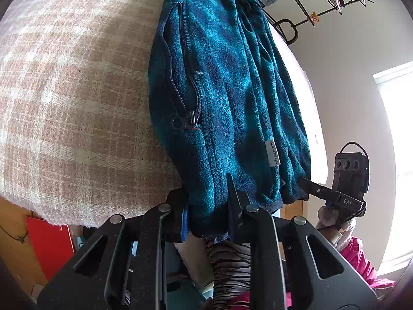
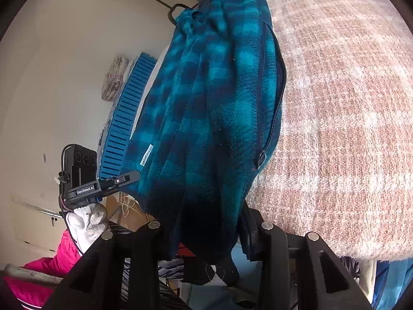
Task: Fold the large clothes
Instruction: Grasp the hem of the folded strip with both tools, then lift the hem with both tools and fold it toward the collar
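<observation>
I have the teal plaid fleece jacket (image 1: pixel 227 98) by its near hem, at the near edge of the bed, which is covered in a pink-and-white checked blanket (image 1: pixel 77 103). The jacket lies lengthwise away from me, already doubled into a long strip, its zipper (image 1: pixel 185 82) running along the side next to the bare blanket. My left fingers (image 1: pixel 206 206) are clamped on the hem corner near the zipper pull; my right fingers (image 2: pixel 206 232) are clenched on the other corner, where the hem droops over the bed's edge. From each wrist view I can see the other gripper pinching the cloth from the side.

The fleece looks thick, soft and light, with no stiffness at all: it should sag wherever I don't support it, and the layers may slide apart. It grips well, not slippery. I judge the two hem corners the right hold, catching every layer, so the strip can be carried toward the far collar evenly.
</observation>
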{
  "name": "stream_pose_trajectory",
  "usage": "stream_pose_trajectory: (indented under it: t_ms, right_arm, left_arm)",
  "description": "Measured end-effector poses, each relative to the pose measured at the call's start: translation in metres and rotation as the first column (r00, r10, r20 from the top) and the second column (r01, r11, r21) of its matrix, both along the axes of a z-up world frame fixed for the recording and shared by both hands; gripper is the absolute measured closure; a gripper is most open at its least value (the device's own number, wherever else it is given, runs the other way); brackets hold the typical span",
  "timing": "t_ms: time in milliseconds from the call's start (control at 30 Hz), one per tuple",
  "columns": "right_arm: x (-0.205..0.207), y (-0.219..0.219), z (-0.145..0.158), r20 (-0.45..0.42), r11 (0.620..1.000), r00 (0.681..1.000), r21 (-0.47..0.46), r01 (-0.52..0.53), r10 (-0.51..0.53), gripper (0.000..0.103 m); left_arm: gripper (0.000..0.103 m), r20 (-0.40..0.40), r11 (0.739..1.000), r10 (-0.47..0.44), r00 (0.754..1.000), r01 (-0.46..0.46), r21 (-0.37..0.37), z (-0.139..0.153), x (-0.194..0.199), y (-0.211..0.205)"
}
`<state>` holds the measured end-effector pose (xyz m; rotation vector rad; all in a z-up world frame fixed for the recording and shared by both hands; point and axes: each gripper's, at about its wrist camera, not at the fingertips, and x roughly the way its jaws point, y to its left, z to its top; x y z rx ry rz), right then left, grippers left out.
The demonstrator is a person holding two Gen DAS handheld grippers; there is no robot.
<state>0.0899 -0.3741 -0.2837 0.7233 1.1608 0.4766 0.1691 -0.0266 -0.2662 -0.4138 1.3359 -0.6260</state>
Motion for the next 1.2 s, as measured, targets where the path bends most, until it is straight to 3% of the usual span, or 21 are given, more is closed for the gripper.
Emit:
stream_pose_trajectory:
  t_ms: [100,667,867,1200]
  right_arm:
    - [0.001,-0.006,0.001,-0.001,0.998,1.000,0.058,0.021,-0.021,0.084]
    - [0.028,-0.017,0.070,0.127,0.976,0.986,0.204,0.077,-0.104,0.087]
    - [0.069,-0.022,0.096,0.173,0.982,0.975,0.153,0.110,-0.136,0.087]
    - [0.161,-0.032,0.065,0.080,0.973,0.970,0.035,0.230,-0.232,0.088]
  left_arm:
    - [0.086,0.016,1.000,0.015,1.000,-0.015,-0.027,0.011,-0.002,-0.001]
    - [0.088,0.106,0.988,0.076,0.991,-0.061,-0.145,0.075,0.030,0.002]
    - [0.088,0.144,0.982,0.125,0.982,-0.102,-0.159,0.089,0.072,-0.006]
    - [0.088,0.136,0.969,0.241,0.961,-0.231,-0.082,0.057,0.161,-0.032]
